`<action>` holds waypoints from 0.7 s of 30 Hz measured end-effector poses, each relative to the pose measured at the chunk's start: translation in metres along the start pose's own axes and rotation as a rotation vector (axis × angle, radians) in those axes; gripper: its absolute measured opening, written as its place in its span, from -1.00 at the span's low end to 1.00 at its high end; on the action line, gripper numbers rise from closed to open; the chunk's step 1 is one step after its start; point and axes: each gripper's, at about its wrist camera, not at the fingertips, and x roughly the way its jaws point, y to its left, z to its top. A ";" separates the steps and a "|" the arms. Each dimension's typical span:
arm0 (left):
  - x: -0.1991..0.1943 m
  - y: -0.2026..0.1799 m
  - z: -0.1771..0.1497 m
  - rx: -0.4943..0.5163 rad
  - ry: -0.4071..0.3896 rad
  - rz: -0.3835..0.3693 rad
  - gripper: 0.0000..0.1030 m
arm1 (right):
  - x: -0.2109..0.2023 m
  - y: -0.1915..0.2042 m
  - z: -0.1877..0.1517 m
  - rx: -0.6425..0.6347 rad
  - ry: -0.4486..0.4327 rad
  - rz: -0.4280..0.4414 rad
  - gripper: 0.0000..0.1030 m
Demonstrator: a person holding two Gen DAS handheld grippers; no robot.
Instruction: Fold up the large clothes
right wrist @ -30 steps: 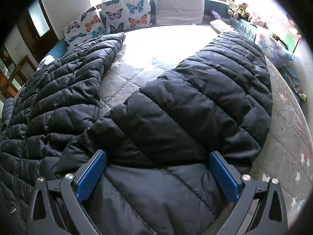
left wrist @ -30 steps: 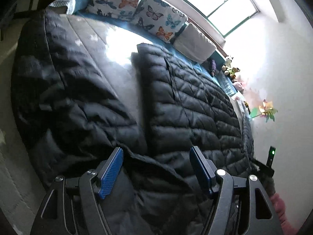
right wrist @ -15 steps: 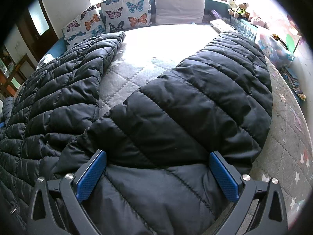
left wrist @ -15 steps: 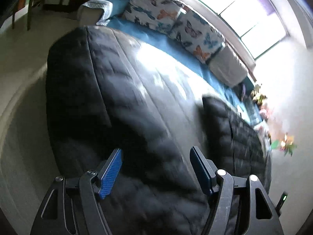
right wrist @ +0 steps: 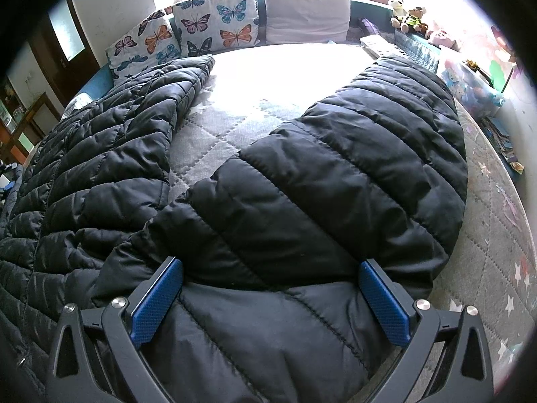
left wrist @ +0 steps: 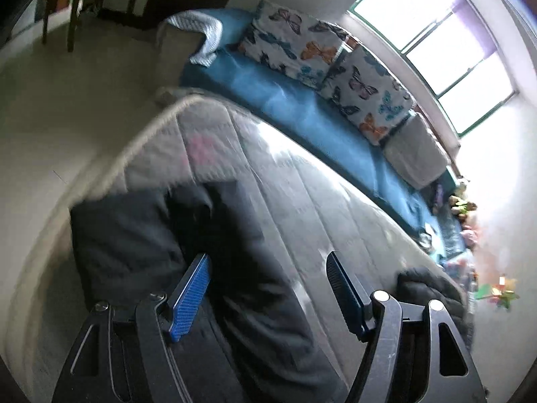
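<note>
A large black quilted puffer jacket (right wrist: 302,174) lies spread on a grey quilted bed (right wrist: 214,134). In the right wrist view one sleeve runs up the right side and the body and other sleeve (right wrist: 110,127) lie at the left. My right gripper (right wrist: 270,288) is open, its blue pads either side of the sleeve's near end, just above it. In the blurred left wrist view my left gripper (left wrist: 268,275) is open over a dark part of the jacket (left wrist: 141,235) near the bed's left edge. Another part of the jacket (left wrist: 426,285) shows at the right.
Butterfly cushions (right wrist: 214,20) and a grey cushion (right wrist: 305,15) line the headboard under a window. Soft toys (right wrist: 409,16) and a clutter of toys (right wrist: 470,80) stand at the right. The floor (left wrist: 50,107) and chair legs (left wrist: 72,6) lie left of the bed.
My left gripper has swung left and away, from over the jacket's middle to the bed's left edge; the view is blurred. My right gripper has not moved.
</note>
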 end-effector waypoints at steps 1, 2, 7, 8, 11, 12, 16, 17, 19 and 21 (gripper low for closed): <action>0.003 0.000 0.004 -0.009 -0.005 0.012 0.45 | 0.000 0.000 0.000 -0.001 0.001 -0.001 1.00; 0.004 0.002 0.008 -0.020 -0.006 0.018 0.45 | 0.000 0.000 0.000 -0.001 0.003 -0.002 1.00; -0.032 0.001 0.009 -0.020 -0.064 -0.001 0.45 | 0.000 0.000 0.001 0.000 0.003 -0.005 1.00; -0.041 -0.001 0.006 -0.015 -0.070 0.007 0.46 | 0.000 -0.001 0.001 0.000 0.002 -0.006 1.00; -0.078 0.004 -0.016 -0.025 -0.091 0.004 0.46 | -0.001 -0.001 0.001 0.002 -0.005 -0.006 1.00; -0.085 0.010 -0.024 -0.035 -0.088 0.011 0.46 | -0.001 -0.001 0.000 0.004 -0.011 -0.006 1.00; -0.099 0.029 -0.064 -0.064 -0.022 -0.001 0.46 | -0.001 -0.001 -0.002 0.006 -0.030 -0.006 1.00; -0.100 0.034 -0.077 -0.077 0.005 -0.016 0.46 | -0.002 -0.001 -0.002 0.006 -0.034 -0.008 1.00; -0.099 0.038 -0.097 -0.093 0.024 -0.052 0.42 | -0.002 -0.001 -0.003 0.008 -0.038 -0.009 1.00; -0.097 0.037 -0.111 -0.083 0.027 -0.042 0.42 | -0.002 -0.001 -0.003 0.008 -0.038 -0.010 1.00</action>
